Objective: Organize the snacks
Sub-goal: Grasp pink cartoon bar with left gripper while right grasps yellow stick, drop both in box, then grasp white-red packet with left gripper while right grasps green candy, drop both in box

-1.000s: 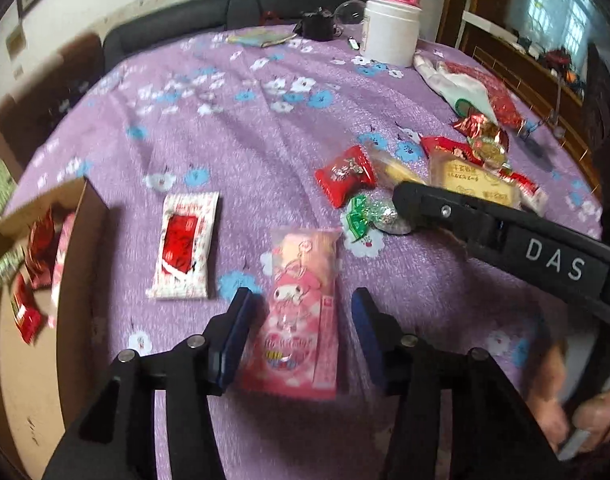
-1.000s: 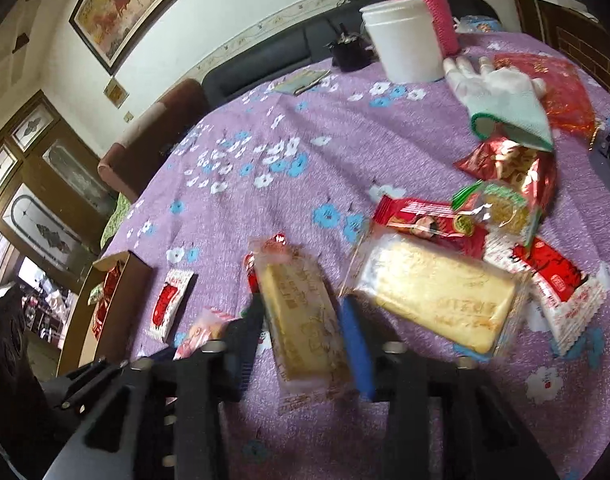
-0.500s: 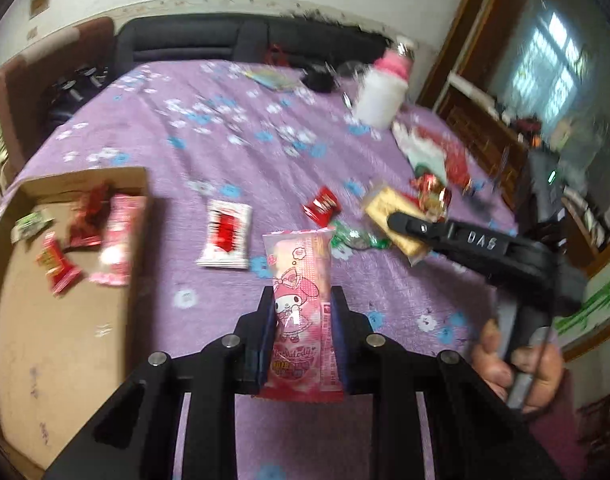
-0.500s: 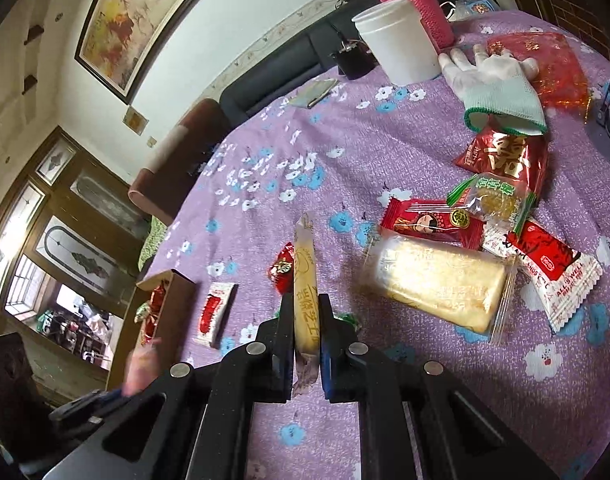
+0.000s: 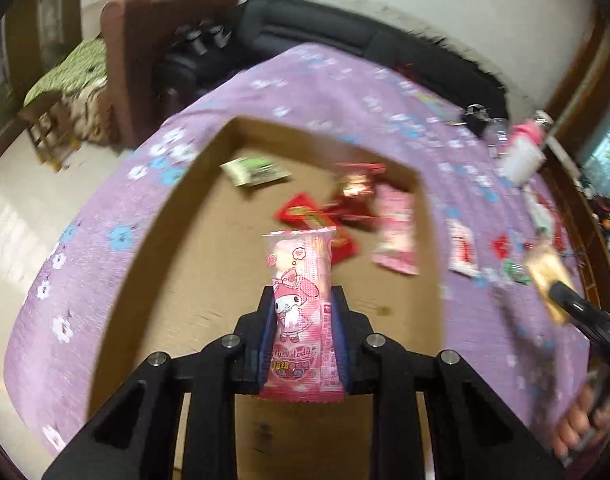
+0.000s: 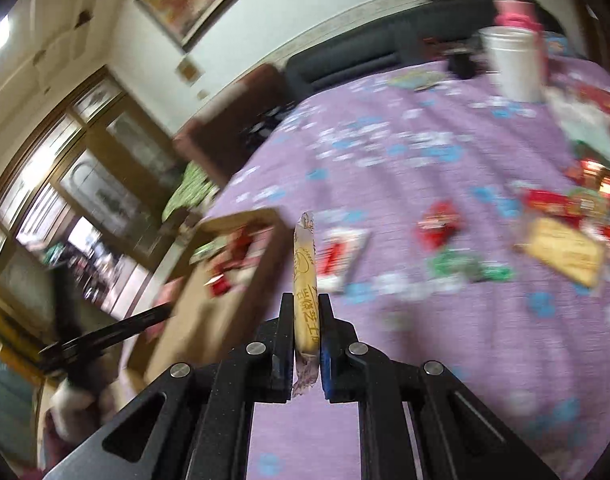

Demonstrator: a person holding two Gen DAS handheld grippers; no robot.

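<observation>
My left gripper (image 5: 303,300) is shut on a pink cartoon-printed snack packet (image 5: 301,280), held above the floor of an open cardboard box (image 5: 177,264). Several snacks lie in that box, among them a green packet (image 5: 255,170), red wrappers (image 5: 317,216) and a second pink packet (image 5: 397,236). My right gripper (image 6: 306,304) is shut on a thin yellow snack bar (image 6: 303,268), held edge-on over the purple cloth just right of the box (image 6: 245,216). The right gripper also shows at the right edge of the left wrist view, with a hand (image 5: 577,424) below it.
Loose snacks lie on the flowered purple tablecloth (image 6: 405,160): a red-and-white packet (image 6: 341,258), a red candy (image 6: 439,224), a green wrapper (image 6: 457,266), a yellow cake pack (image 6: 565,254). A white tub (image 6: 513,64) and a pink bottle (image 6: 515,16) stand at the back. A dark sofa (image 5: 345,36) runs behind.
Both grippers closed on their snacks and lifted them. The left one swung left until it was over the cardboard box. The right one moved left toward the box with the bar turned on edge.
</observation>
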